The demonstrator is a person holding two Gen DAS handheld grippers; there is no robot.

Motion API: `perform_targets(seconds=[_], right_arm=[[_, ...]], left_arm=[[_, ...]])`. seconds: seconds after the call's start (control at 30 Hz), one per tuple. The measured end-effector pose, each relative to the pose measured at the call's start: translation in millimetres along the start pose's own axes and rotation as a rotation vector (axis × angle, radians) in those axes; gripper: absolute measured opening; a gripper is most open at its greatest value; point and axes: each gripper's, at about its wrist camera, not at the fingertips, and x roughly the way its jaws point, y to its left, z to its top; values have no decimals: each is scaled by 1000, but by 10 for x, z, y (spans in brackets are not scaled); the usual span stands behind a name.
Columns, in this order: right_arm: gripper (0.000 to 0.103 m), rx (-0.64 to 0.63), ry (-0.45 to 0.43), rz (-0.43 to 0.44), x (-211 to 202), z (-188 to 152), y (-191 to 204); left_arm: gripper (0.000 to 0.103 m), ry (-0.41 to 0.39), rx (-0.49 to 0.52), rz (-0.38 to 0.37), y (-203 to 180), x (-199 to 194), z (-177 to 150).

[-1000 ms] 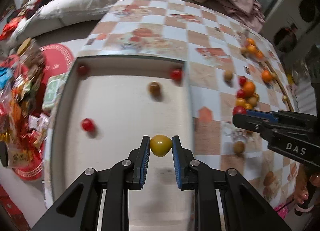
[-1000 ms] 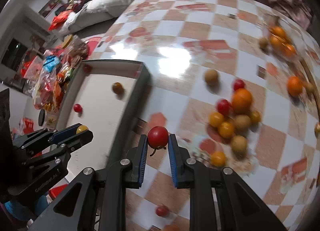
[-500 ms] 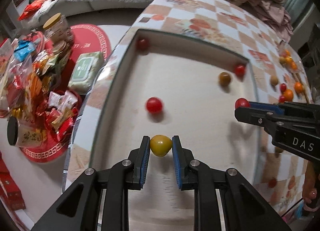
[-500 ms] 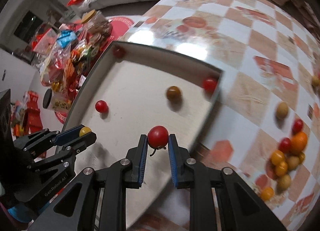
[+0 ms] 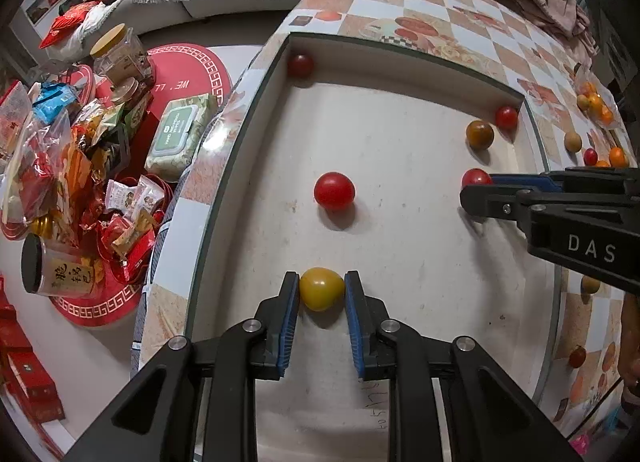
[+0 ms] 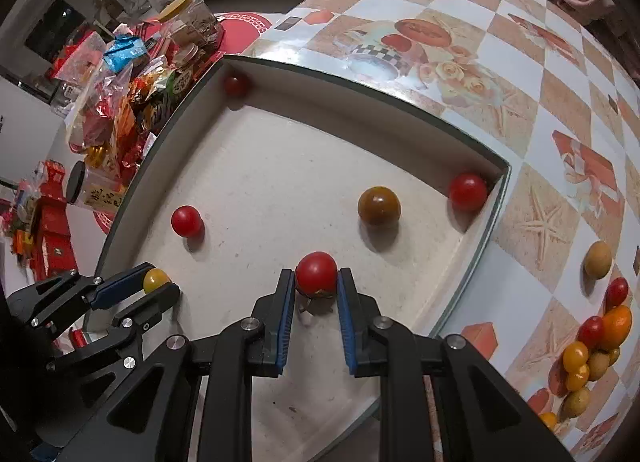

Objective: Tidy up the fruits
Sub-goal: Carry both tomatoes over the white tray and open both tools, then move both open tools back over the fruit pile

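Yellow tomato [image 5: 321, 288], red tomato [image 6: 316, 273], white tray [image 5: 400, 222] (tablecloth [image 6: 520, 102] orange-and-white checked).

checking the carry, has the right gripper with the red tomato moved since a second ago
Yes. The right gripper, shut on the red tomato, has crossed from the checkered table over the tray rim and now hangs above its floor.

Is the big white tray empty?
No. The tray holds four loose tomatoes: three red and one brown.

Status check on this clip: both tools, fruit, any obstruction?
Left tool shut on yellow tomato. Right tool shut on red tomato. Both over tray; four loose tomatoes inside, none directly beneath.
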Motion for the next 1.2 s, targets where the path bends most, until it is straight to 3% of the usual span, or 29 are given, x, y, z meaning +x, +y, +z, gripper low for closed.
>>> perform_targets(seconds=[0.03,0.07,0.1,0.3,0.37,0.5,0.57,0.6,0.93,1.2], right_arm=[[23,-5,1,-4,3,-1,6],[24,-8,2,-6,10,6,19],[24,-8,1,-6,6,5,16],[28,3,4,2,5,12,-2],[44,10,6,9,-1,10,0],[60,15,-14,17,-88,4,-7],[78,23,-23,19,-136,7,-17],[80,30,-33,22,-169,8,-23],[81,121,-124,45,-607,-110,-261],[81,268,-146,-3,-847,-542,-775]], left_arm=[[36,-2,5,15,-3,-2,-1],[60,-5,7,23,-2,-7,-1],[71,-17,3,28,5,-27,-5],[71,-7,7,39,-8,-21,-12],[71,-2,10,41,-23,-20,-16],[71,5,22,47,-63,-29,-27],[71,10,29,48,-86,-39,-28],[72,11,33,50,-97,-46,-27],[72,10,95,44,-399,-164,53],[72,-27,193,-9,-909,-317,162]])
